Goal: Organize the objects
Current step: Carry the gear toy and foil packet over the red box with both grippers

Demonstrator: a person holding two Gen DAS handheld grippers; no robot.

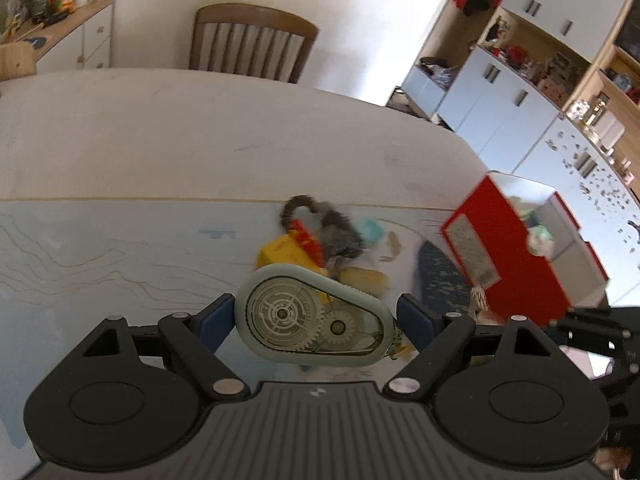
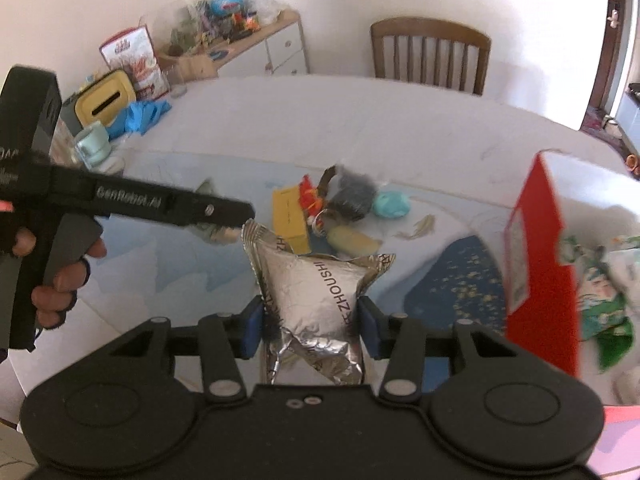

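My left gripper (image 1: 316, 316) is shut on a grey correction tape dispenser (image 1: 314, 318) with clear gears, held above the table. My right gripper (image 2: 312, 320) is shut on a silver foil packet (image 2: 316, 296), held above the table. A pile of small items lies on the mat: a yellow box (image 2: 289, 218), a red toy (image 2: 310, 196), a dark fuzzy item (image 2: 354, 190), a teal blob (image 2: 391, 204) and a yellow oblong piece (image 2: 352, 239). A red box (image 1: 508, 248) stands open at the right and holds packets (image 2: 600, 280).
The left gripper's body (image 2: 132, 200) and the hand holding it cross the left of the right wrist view. A mug (image 2: 94, 144), blue gloves (image 2: 144, 114) and a yellow tissue box (image 2: 106, 100) sit at the table's far left. A wooden chair (image 1: 252, 42) stands behind the table.
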